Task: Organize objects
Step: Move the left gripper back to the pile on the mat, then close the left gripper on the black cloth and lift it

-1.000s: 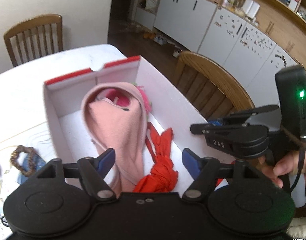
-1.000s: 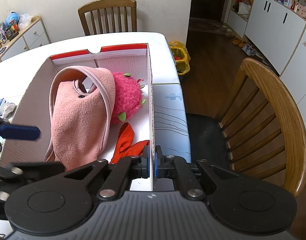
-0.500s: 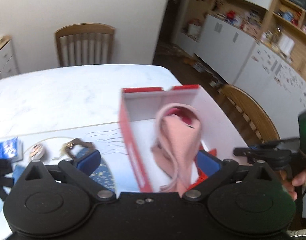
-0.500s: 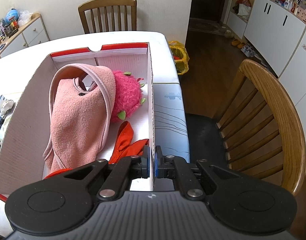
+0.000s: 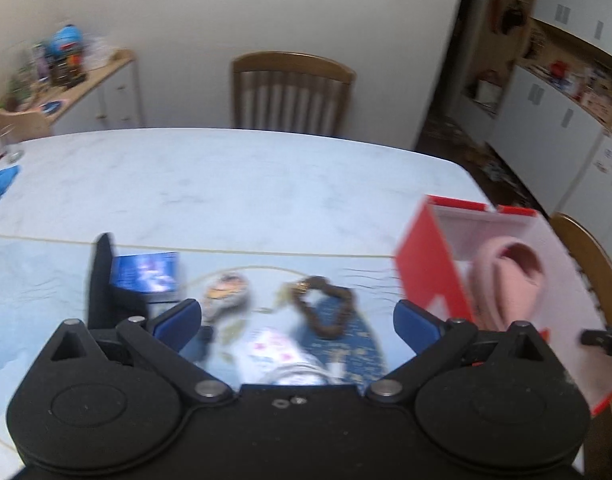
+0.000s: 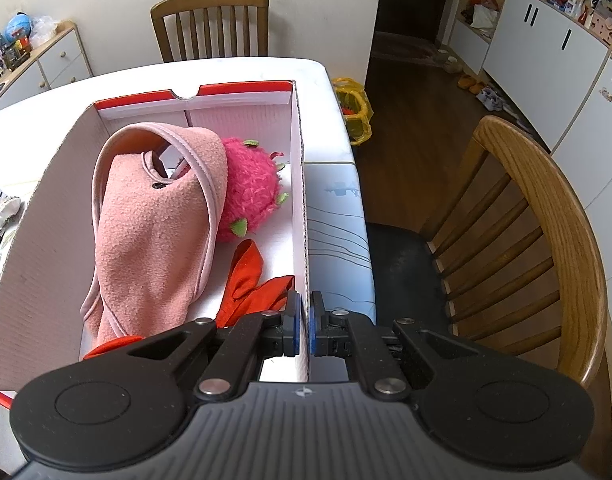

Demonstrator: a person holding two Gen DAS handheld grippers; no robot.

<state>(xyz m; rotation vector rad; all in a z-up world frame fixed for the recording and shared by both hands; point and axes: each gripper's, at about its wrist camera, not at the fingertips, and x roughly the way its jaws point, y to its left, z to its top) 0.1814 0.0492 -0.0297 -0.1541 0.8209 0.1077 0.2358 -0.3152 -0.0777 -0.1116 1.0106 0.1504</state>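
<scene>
On box wall (image 6: 300, 208): right hand-held gripper (image 6: 305, 322) clamped | left hand-held gripper (image 5: 297, 320) wide, empty

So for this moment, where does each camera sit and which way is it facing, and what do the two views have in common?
Left wrist: sits on the left gripper, tilted down over the table at loose items, a brown bracelet and a blue booklet; its open blue pads show, nothing between them.
Right wrist: sits on the right gripper, looking down along the box; it is shut on the box's right wall.
Shared: the box, the pink fleece and the far chair.
</scene>
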